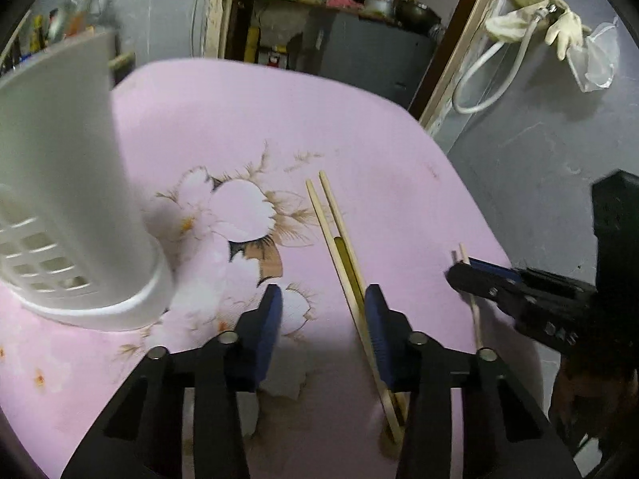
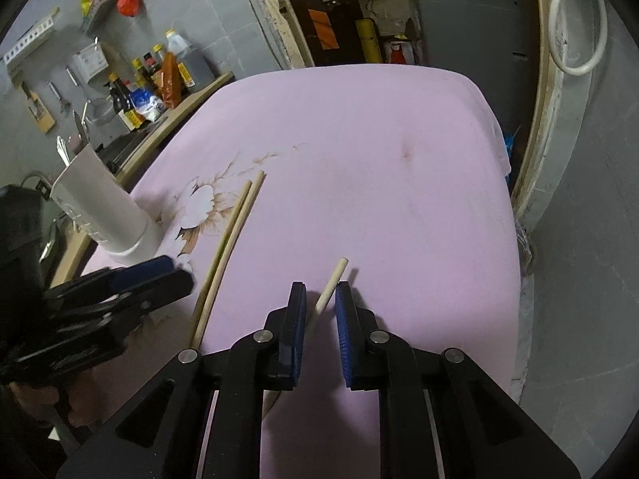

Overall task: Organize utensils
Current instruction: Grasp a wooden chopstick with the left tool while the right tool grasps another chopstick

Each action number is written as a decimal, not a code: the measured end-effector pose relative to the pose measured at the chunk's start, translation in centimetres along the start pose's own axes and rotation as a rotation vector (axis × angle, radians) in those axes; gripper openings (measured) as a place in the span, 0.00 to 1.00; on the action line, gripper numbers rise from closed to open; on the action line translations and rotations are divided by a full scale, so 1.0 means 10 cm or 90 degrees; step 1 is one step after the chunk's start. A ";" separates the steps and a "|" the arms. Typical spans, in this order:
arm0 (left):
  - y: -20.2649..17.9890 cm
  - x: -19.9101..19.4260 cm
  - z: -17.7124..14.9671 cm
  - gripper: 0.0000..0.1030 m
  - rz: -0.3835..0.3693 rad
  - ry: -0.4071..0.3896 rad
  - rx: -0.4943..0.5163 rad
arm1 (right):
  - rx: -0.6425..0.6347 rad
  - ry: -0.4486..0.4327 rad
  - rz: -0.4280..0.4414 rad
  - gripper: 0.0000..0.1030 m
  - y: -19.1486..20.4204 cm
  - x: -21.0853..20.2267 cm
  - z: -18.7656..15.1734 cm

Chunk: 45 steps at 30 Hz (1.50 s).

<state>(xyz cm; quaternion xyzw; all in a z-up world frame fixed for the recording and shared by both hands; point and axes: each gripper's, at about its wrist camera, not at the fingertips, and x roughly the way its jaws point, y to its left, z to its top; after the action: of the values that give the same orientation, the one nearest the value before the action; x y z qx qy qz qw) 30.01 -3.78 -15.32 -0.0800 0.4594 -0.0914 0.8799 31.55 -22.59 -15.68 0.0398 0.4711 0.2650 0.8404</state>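
I see my left gripper (image 1: 323, 291) spread beside two pale wooden chopsticks (image 1: 333, 231) on the pink flowered cloth (image 1: 359, 127), while my right gripper (image 2: 321, 291) pinches another wooden stick (image 2: 333, 283).

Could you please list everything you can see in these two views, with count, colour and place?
utensil holder: one, white plastic, standing at the cloth's left edge
pair of chopsticks: two, pale wood, lying side by side mid-cloth
single chopstick: one, pale wood, between the right gripper's pads
tablecloth: one, pink with a flower print, covering the table
sauce bottles: several, mostly dark, on the counter at the back left
hose: one, white, looped on the wall at the right
gloves: pale, count unclear, hanging on the wall
left gripper: one, black with blue pads, open over the pair
right gripper: one, black with blue pads, shut on the single chopstick
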 end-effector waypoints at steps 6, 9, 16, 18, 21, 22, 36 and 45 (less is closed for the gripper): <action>-0.04 0.12 0.07 0.26 0.010 0.028 0.015 | 0.012 -0.006 0.002 0.12 0.00 0.00 -0.01; -0.04 0.15 0.09 0.17 -0.003 0.037 0.009 | 0.017 -0.009 -0.003 0.12 0.01 0.01 -0.01; 0.01 0.17 0.14 0.02 -0.012 0.049 -0.024 | 0.034 -0.014 0.003 0.10 0.02 0.00 -0.04; 0.04 0.13 0.11 0.02 -0.003 0.049 -0.030 | 0.039 -0.013 0.014 0.08 0.03 0.00 -0.05; 0.09 0.02 0.01 0.02 0.013 0.047 -0.034 | 0.045 -0.012 0.023 0.06 0.06 0.00 -0.08; 0.12 -0.01 -0.02 0.02 0.015 0.046 -0.038 | 0.046 -0.012 0.025 0.06 0.08 0.00 -0.09; 0.36 -0.62 -0.55 0.03 0.039 0.046 -0.055 | 0.039 -0.002 -0.002 0.06 0.23 -0.05 -0.20; 0.38 -0.40 -0.26 0.06 0.019 0.120 -0.051 | 0.021 0.015 -0.016 0.07 0.27 0.02 -0.14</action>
<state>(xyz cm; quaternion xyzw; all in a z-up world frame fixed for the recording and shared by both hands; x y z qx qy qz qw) 25.91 0.69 -14.46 -0.0993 0.5445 -0.0667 0.8302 29.39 -20.43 -15.69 0.0443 0.4858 0.2472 0.8372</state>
